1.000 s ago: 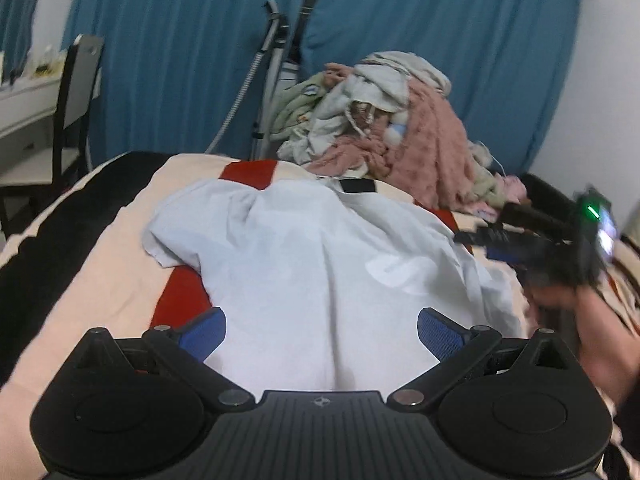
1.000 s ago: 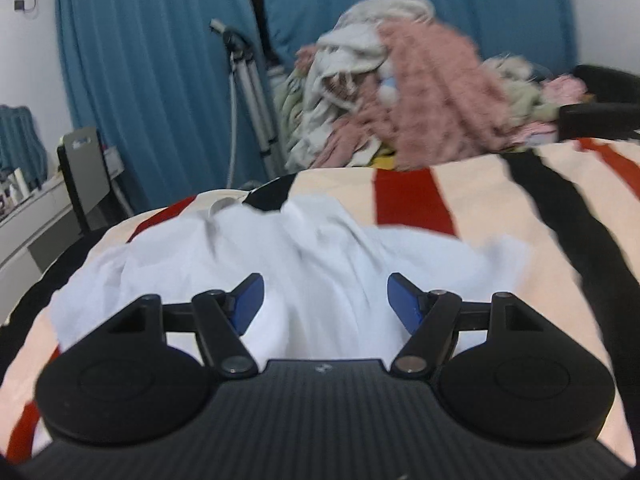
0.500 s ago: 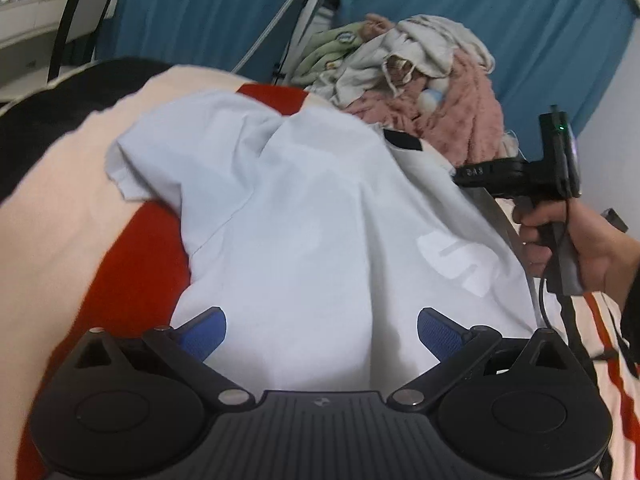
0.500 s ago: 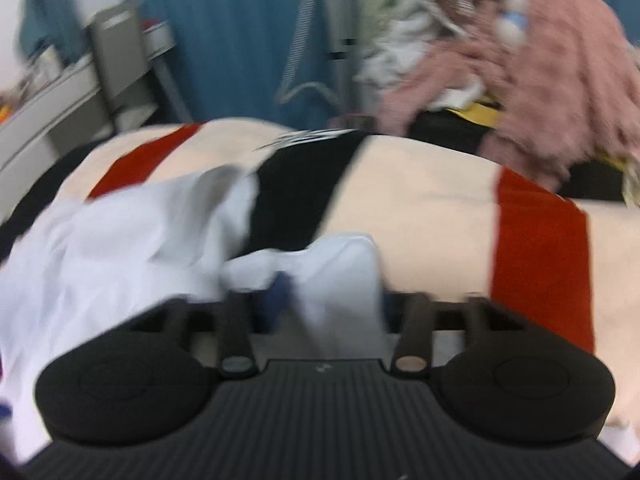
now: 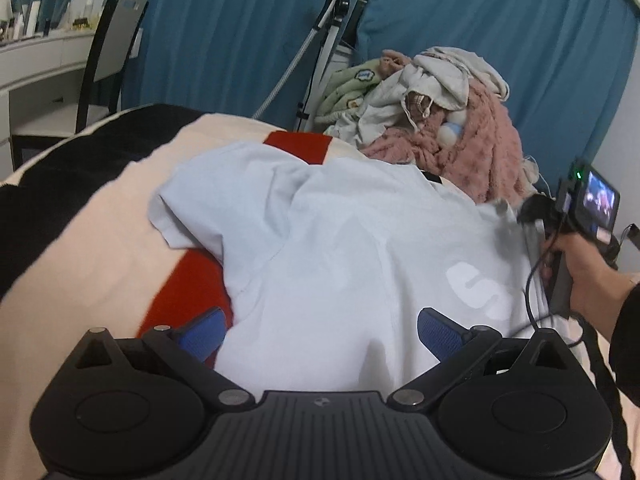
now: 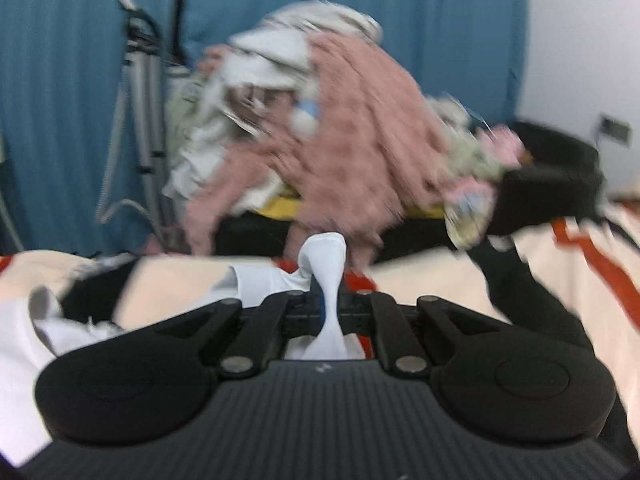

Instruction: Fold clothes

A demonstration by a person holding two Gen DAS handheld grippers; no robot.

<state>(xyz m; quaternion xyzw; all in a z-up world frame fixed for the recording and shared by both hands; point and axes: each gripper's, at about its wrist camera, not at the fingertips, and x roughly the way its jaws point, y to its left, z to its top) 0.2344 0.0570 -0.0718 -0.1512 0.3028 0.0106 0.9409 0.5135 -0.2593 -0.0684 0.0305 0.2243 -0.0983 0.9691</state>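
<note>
A white T-shirt (image 5: pixel 320 248) lies rumpled on a bed with a cream, red and black striped cover (image 5: pixel 100 248). My left gripper (image 5: pixel 320 332) stands open low over the shirt's near edge, white cloth between its blue pads (image 5: pixel 202 332) but not pinched. In the right wrist view my right gripper (image 6: pixel 330 304) is shut on a bunched corner of the white T-shirt (image 6: pixel 326 256), which sticks up past the fingers. The left wrist view shows the right gripper (image 5: pixel 532 210), held by a hand (image 5: pixel 588 264), at the shirt's far right edge.
A heap of unfolded laundry (image 5: pixel 448 120), pink, white and green, is piled at the far end of the bed before blue curtains (image 5: pixel 224 28). A tripod-like stand (image 5: pixel 324 52) rises behind it. A chair (image 5: pixel 108 60) and white desk (image 5: pixel 36 60) stand at left.
My right gripper closed on a corner of the shirt and swung toward the laundry heap, lifting the cloth. My left gripper came down nearer the shirt, then held still, open throughout.
</note>
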